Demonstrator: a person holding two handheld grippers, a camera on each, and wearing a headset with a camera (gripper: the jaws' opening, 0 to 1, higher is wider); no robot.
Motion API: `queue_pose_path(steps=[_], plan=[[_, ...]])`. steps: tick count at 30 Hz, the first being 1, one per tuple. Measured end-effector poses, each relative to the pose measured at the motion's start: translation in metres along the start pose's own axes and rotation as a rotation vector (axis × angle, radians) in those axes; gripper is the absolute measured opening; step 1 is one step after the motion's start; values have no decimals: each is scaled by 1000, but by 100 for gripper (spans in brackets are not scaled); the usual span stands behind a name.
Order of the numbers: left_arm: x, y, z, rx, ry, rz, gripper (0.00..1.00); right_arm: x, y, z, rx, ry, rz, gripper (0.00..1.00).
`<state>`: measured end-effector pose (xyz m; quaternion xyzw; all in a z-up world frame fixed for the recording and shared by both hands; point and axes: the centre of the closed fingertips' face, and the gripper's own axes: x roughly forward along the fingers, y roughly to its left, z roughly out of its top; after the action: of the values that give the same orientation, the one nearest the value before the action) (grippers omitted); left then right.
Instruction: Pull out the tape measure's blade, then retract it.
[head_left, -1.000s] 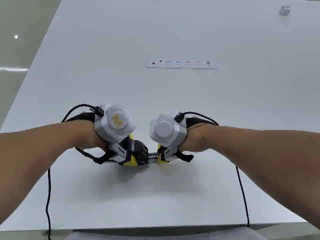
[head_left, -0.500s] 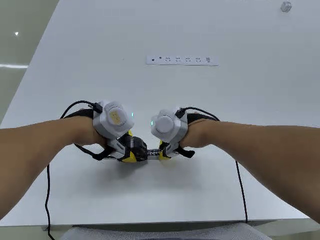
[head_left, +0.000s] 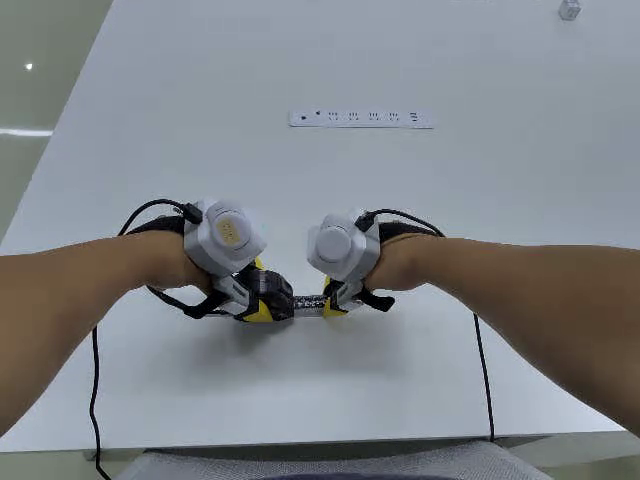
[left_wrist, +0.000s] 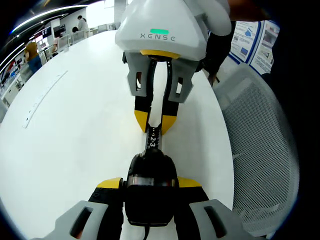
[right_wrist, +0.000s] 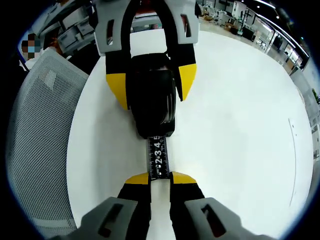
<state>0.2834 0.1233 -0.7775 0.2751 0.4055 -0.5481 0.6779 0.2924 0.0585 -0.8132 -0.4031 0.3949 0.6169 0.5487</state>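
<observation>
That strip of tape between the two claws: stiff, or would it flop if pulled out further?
The blade runs straight from the case to the right gripper, so it is probably stiff over this short length. Pulled longer, such a thin strip would likely sag or buckle. The case, clamped in the left gripper, looks chunky, unlikely to roll.

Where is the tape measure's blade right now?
In the head view, the short blade spans from the black case in the left hand-held gripper to the right hand-held gripper pinching its tip, near the table's front edge.
</observation>
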Motion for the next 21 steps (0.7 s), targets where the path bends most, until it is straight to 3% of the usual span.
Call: queue_pose_path(steps=[21], plan=[[1, 0, 1, 3, -4, 7, 36, -4, 1, -10, 7, 5, -7, 12]])
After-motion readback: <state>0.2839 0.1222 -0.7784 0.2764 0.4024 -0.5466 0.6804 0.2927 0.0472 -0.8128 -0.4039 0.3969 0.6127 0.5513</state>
